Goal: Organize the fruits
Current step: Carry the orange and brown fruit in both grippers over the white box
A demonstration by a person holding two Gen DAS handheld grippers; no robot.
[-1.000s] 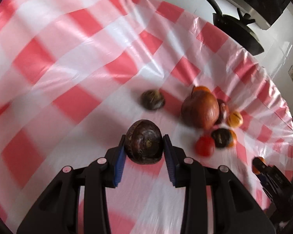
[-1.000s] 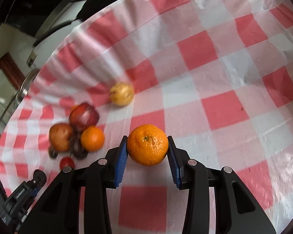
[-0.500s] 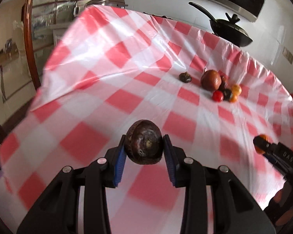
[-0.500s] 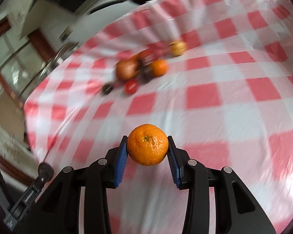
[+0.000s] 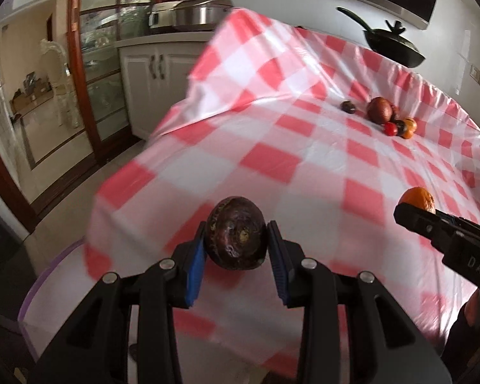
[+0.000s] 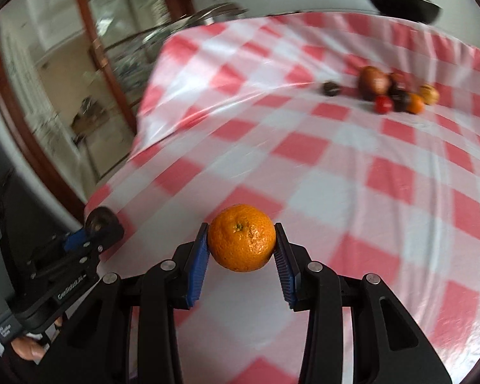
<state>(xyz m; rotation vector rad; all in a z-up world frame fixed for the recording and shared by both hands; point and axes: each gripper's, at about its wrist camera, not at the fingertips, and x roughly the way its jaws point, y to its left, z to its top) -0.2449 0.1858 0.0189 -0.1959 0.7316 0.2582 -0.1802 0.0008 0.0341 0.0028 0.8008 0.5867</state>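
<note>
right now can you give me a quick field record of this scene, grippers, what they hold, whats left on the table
left gripper: shut on dark purple fruit
right gripper: shut on orange
surface: red and white checked tablecloth
left on table: fruit pile at far side, one dark fruit apart
background: black pan

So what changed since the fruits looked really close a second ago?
Both tools pulled back from the pile of fruits, which now looks small and far across the red-and-white checked tablecloth. Nothing was grabbed or dropped: the left tool still squeezes the dark purple round fruit, and the right tool the orange mandarin.
</note>
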